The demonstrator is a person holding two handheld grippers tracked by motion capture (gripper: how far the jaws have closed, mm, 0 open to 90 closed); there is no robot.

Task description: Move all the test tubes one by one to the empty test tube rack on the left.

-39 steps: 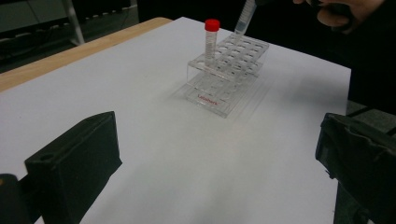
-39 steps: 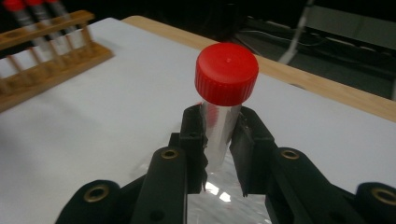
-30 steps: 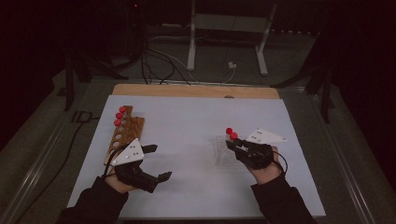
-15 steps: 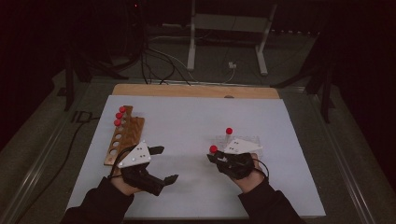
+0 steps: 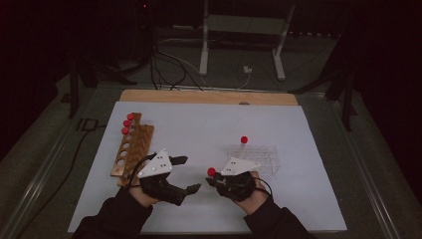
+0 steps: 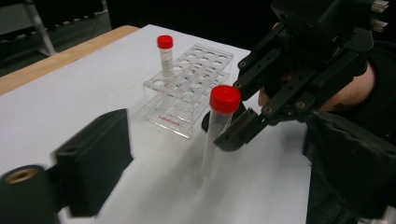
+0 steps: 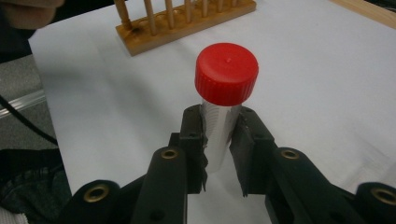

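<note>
the red-capped tube stands upright in my right gripper, whose two black jaws are clamped on the clear wall just below the cap. in the high view the same tube sits at the left tip of that gripper, over the white sheet near the front middle of the counter. from the left gripper view the tube hangs with its lower end close above the sheet; whether it touches i cannot tell.

just behind and to the right of it is a clear plastic rack, with one more red-capped tube standing upright in a hole on its far side. the held tube is near that rack but apart from it.

my left gripper lies to the left of the tube, well short of it, pointing toward it. its jaws are spread with nothing between them, though they have just been closing a little.

farther left, near the sheet's edge, stands a wooden rack with three red-capped tubes at its far end and empty holes nearer me.
</note>
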